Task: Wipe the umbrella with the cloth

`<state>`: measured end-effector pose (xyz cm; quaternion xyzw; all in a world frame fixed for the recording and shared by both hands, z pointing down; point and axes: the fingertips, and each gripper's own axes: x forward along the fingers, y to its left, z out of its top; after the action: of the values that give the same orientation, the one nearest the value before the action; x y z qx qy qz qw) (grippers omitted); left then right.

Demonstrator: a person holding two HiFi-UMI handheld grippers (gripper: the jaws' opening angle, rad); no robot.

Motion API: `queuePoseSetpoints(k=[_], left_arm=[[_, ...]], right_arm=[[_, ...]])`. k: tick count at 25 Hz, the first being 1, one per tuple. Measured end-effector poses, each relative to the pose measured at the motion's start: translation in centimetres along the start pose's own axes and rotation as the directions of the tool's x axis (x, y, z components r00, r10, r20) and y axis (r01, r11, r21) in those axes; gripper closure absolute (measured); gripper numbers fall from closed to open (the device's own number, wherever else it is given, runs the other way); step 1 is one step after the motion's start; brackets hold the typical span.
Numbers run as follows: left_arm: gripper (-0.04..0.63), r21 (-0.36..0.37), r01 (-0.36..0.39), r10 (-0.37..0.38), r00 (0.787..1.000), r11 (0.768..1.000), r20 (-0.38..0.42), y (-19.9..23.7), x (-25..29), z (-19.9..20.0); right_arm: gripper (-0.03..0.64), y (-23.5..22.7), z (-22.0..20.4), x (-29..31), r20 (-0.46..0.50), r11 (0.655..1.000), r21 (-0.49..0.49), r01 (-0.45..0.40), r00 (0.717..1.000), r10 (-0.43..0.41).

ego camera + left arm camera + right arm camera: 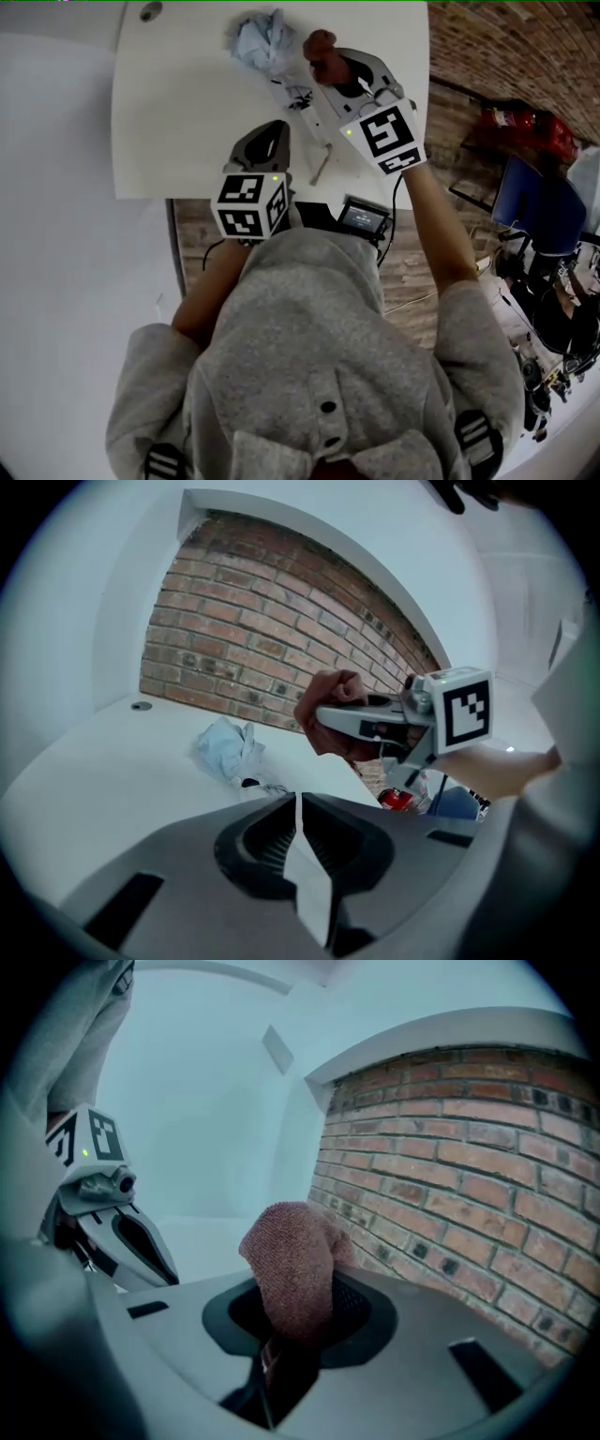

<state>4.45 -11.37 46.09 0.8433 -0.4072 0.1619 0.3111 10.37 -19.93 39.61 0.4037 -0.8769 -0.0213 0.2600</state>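
two claws — left claw (298,803) pressed shut, right claw (286,1330) clamped on nubbly, crumpled reddish cloth (291,1260).

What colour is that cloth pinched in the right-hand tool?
Reddish-brown, with a knitted-looking texture. The cloth shows best in the right gripper view.

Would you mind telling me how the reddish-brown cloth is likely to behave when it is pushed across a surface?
The cloth is probably floppy: its free end folds over above the right hand-held gripper that pinches it. Its coarse weave suggests it would drag rather than slide. It looks light, so it may bunch when pushed.
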Motion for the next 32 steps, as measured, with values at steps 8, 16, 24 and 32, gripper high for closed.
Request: queuePoseSetpoints(k=[8,16,24,32], left_arm=[[0.41,-0.108,0.02,-0.03,0.995,0.994,-0.093,-1.9,3.9,-3.5],[0.316,-0.125,-0.193,0.163,0.962,0.973,-0.221,-1.8,9.5,-8.6],[0.341,-0.042,-0.224,0.209,0.949,0.974,-0.235,-1.0,10.8,-9.9],[0.434,-0.016,-0.123,0.111,0.939,0.992,-0.325,5.5,5.2,-10.9]], right_arm=[[0.517,-0.1,-2.7,7.2,-0.081,0.978,-0.166,-0.127,0.99,0.115],[0.515,0.8,-3.7,9.9,-0.115,0.965,-0.179,-0.189,0.979,0.17],[0.515,1.6,-4.2,9.9,-0.118,0.967,-0.156,-0.2,0.976,0.183],[0.515,1.6,-4.5,9.6,-0.134,0.969,-0.169,-0.179,0.978,0.158]])
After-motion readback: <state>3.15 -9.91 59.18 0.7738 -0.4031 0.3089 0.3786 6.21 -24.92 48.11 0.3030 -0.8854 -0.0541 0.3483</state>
